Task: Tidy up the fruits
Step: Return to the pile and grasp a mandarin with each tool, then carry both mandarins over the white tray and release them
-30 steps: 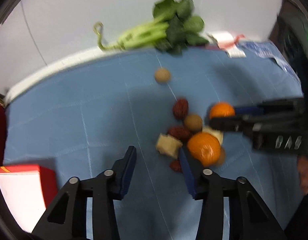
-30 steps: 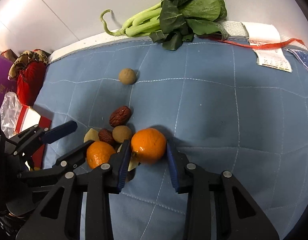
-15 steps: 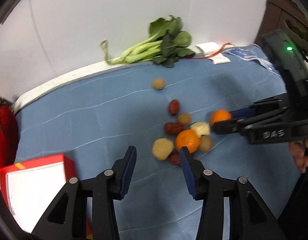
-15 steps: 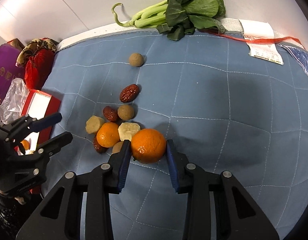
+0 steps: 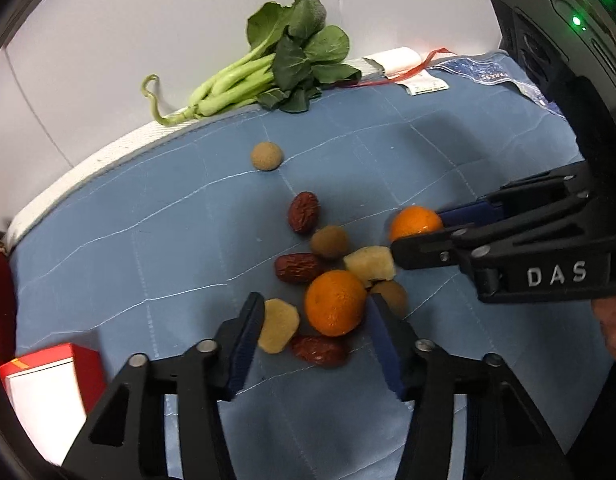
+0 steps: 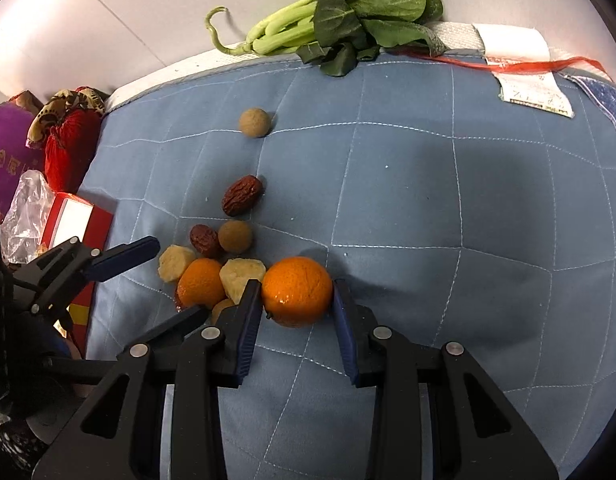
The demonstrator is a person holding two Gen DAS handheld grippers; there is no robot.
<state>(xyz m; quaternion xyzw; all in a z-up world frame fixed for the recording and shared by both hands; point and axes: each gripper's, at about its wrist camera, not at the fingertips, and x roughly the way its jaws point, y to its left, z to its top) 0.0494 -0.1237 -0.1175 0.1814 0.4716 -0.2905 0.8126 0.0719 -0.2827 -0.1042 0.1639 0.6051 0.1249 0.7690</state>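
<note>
Two oranges lie in a small pile on a blue quilted mat. My right gripper is shut on the larger orange, both pads against its sides; the left wrist view shows this gripper at the right of the pile. My left gripper stands open over the pile, its fingers straddling the other orange, a pale chunk and a red date. Two more dates, round brown fruits and another pale chunk lie close by.
One brown fruit sits alone farther back. Leafy greens and a paper label lie at the mat's far edge by the wall. A red box, a plastic bag and a red cloth bag crowd the left side.
My left gripper drew back from the pile, then came forward so the second orange lies between its fingers. The right gripper has kept its hold on the larger orange.
</note>
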